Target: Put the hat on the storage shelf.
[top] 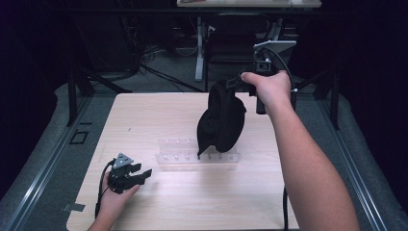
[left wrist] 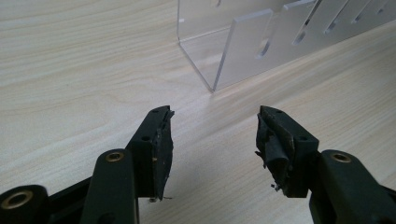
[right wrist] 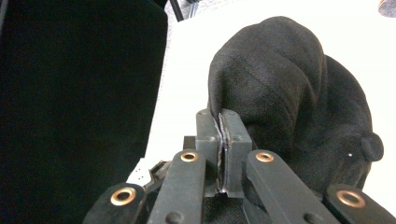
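A black cap hangs above the middle of the wooden table, held up by its edge. My right gripper is shut on that edge; in the right gripper view the jaws pinch the cap fabric at the right gripper tips. The cap's lower end dangles just over a clear acrylic rack with slots. My left gripper rests low at the table's front left, pointing right toward the rack. In the left gripper view the left gripper stands open with nothing between its worn pads, facing the rack corner.
Grey floor and metal rails flank the table. Dark table legs, cables and a chair base stand beyond the far edge. Bare wood lies in front of the rack and to its left.
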{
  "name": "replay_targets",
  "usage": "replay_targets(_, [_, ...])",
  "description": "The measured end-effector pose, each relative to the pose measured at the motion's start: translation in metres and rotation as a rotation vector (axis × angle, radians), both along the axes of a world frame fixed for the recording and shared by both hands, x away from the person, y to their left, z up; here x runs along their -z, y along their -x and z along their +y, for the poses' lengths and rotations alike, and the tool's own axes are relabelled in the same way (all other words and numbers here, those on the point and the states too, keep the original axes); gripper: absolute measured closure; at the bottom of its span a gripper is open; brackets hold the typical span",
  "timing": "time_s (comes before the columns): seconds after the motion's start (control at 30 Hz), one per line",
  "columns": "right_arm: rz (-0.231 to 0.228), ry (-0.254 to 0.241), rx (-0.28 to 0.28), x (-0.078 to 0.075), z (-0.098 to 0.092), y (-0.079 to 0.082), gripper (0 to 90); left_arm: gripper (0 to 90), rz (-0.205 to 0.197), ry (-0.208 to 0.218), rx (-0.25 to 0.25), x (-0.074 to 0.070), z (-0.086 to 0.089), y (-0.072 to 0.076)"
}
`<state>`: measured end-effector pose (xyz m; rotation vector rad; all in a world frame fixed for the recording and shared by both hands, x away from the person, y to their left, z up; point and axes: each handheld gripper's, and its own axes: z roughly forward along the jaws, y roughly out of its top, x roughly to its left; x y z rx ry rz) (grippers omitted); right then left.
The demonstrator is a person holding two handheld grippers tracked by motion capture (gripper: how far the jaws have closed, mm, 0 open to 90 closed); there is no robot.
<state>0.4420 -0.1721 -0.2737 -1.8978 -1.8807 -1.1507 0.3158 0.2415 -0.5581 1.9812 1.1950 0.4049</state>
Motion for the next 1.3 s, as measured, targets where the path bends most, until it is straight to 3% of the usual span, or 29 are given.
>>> replay_targets(0.2, [-0.003,-0.013,-0.013,0.004,0.005,0.001,87.8,45.7,-0.007,0.006,-0.005,0.000,-0.001,0.000])
replay_targets(0.47, [0.003,-0.013,-0.075,0.001,0.018,0.008,87.6,45.7,-0.004,-0.003,0.006,-0.002,-0.002,0.002])
replay_targets(0.7, [0.001,-0.025,-0.125,0.005,0.030,0.012,87.2,45.7,-0.031,0.005,0.013,-0.005,-0.007,0.004])
replay_targets(0.93, [0.008,-0.042,-0.130,0.008,0.035,0.010,87.3,45.6,-0.050,0.012,0.030,-0.010,-0.012,0.006])
replay_targets(1.3, [0.023,-0.074,-0.157,0.014,0.038,0.008,87.3,45.0,-0.088,0.048,0.088,-0.030,-0.029,0.009])
